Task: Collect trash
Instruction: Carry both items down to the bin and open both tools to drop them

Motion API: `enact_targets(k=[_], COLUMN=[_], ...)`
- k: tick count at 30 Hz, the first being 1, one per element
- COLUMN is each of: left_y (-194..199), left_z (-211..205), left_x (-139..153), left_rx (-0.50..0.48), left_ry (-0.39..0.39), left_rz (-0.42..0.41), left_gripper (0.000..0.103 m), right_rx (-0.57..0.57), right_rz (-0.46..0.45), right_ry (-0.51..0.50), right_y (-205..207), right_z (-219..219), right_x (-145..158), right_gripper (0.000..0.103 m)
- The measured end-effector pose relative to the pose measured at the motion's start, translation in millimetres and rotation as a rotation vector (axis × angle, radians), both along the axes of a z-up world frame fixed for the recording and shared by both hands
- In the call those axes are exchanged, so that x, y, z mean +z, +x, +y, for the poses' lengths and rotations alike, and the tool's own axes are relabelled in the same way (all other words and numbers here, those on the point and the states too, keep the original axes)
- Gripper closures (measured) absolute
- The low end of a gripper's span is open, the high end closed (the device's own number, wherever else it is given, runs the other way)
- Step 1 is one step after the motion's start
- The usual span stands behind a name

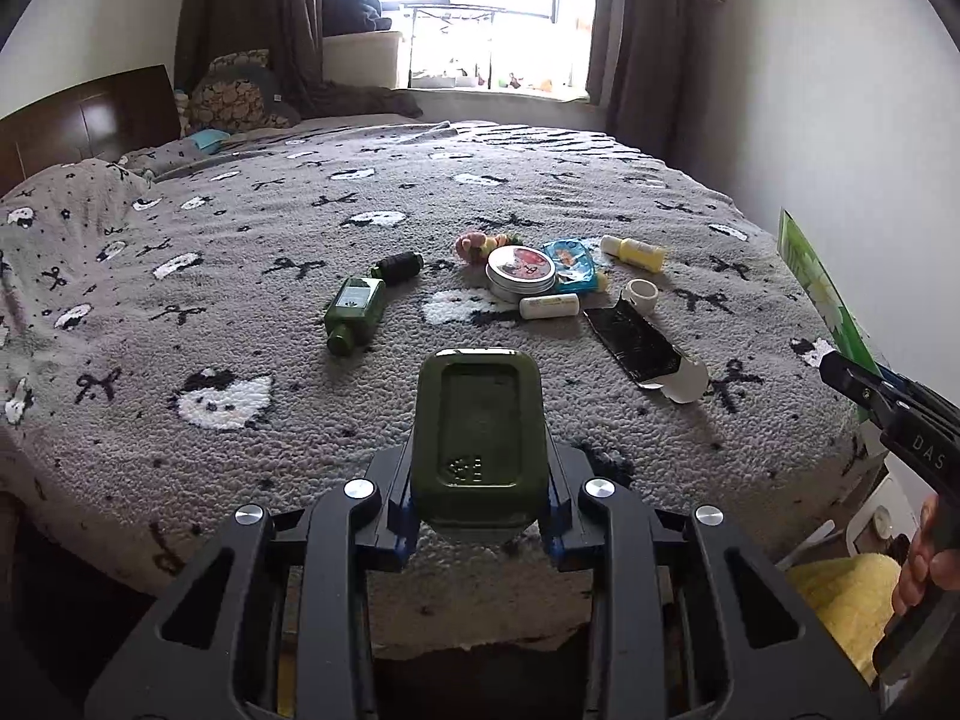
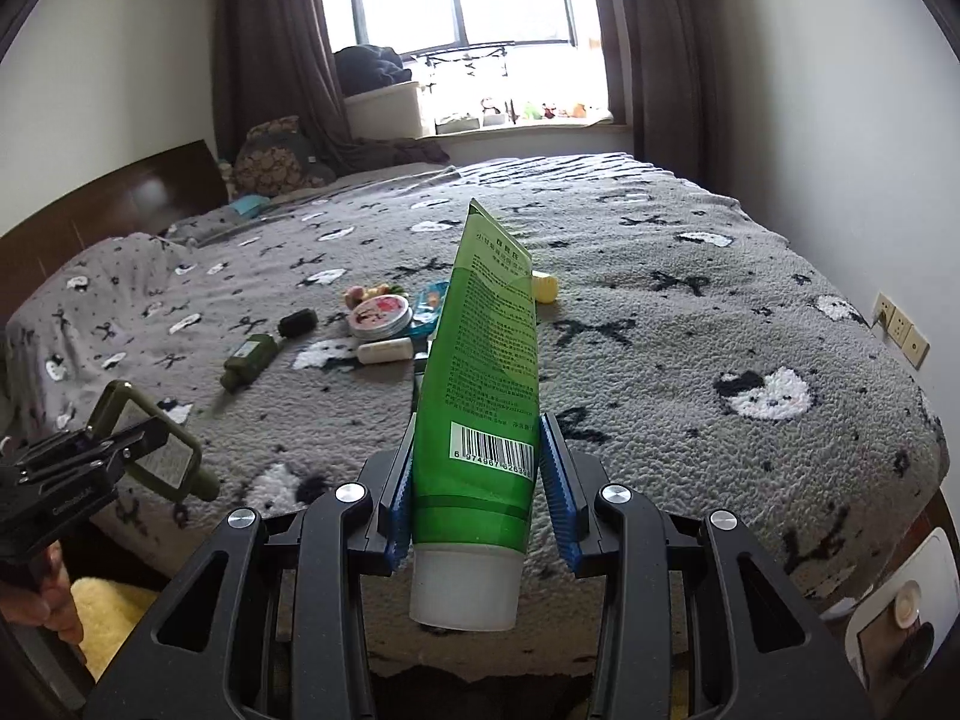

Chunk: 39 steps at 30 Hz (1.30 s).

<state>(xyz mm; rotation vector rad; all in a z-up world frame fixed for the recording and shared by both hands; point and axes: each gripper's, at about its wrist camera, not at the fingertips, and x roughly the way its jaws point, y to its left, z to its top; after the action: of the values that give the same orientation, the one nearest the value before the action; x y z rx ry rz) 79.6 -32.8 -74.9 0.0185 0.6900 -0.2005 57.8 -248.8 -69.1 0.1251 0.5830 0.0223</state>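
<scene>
My left gripper [image 1: 480, 474] is shut on a dark green bottle [image 1: 480, 420] whose flat base faces the camera. The right wrist view shows that gripper [image 2: 129, 450] and its bottle [image 2: 162, 462] low on the left. My right gripper [image 2: 477, 480] is shut on a bright green tube [image 2: 486, 360] with its white cap toward me; the tube [image 1: 816, 282] also shows at the right edge of the left wrist view. On the bed lie another green bottle [image 1: 354, 312], a black cylinder [image 1: 399, 267], a round tin [image 1: 521, 271], a blue packet [image 1: 570, 264], a yellow bottle [image 1: 636, 252], a white stick [image 1: 549, 306] and a black wrapper [image 1: 642, 348].
A grey patterned blanket [image 1: 240, 252] covers the bed. A wooden headboard [image 1: 78, 120] and pillows [image 1: 234, 96] stand at the far left, with a window [image 1: 498, 6] behind. A wall with sockets [image 2: 900, 327] runs along the right. Something fluffy and yellow [image 1: 846, 594] lies below the bed's edge.
</scene>
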Motion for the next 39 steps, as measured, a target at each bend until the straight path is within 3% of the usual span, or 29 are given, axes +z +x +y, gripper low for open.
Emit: enact_targets(k=[7, 13, 24, 27, 28, 39], left_y=[-41.0, -69.5, -79.3, -73.0, -71.8, -68.1], left_z=[-1.0, -3.7, -19.5, -22.4, -23.5, -34.6], left_x=[-9.2, -34.5, -111.3, -131.6, -136.2, -187.6], left_rx=[-0.069, -0.108, -0.21, -0.224, -0.228, -0.295], left_ry=[0.014, 0.027, 0.006, -0.002, -0.001, 0.023], left_rz=[0.026, 0.08, 0.312, 0.376, 0.391, 0.58], left_gripper=[0.074, 0.074, 0.074, 0.074, 0.074, 0.074], right_rx=[0.081, 0.143, 0.201, 0.212, 0.215, 0.227], right_rz=[0.027, 0.116, 0.297, 0.351, 0.376, 0.527], right_ry=[0.008, 0.022, 0.028, 0.045, 0.058, 0.085], right_y=[-31.9, -51.1, -63.2, -59.6, -58.1, -47.6], right_z=[24.0, 42.7, 61.5, 61.6, 59.7, 62.9], right_x=[-8.1, -41.1, -100.8, -113.6, -119.4, -166.9], right_gripper=[0.065, 0.065, 0.065, 0.072, 0.078, 0.084])
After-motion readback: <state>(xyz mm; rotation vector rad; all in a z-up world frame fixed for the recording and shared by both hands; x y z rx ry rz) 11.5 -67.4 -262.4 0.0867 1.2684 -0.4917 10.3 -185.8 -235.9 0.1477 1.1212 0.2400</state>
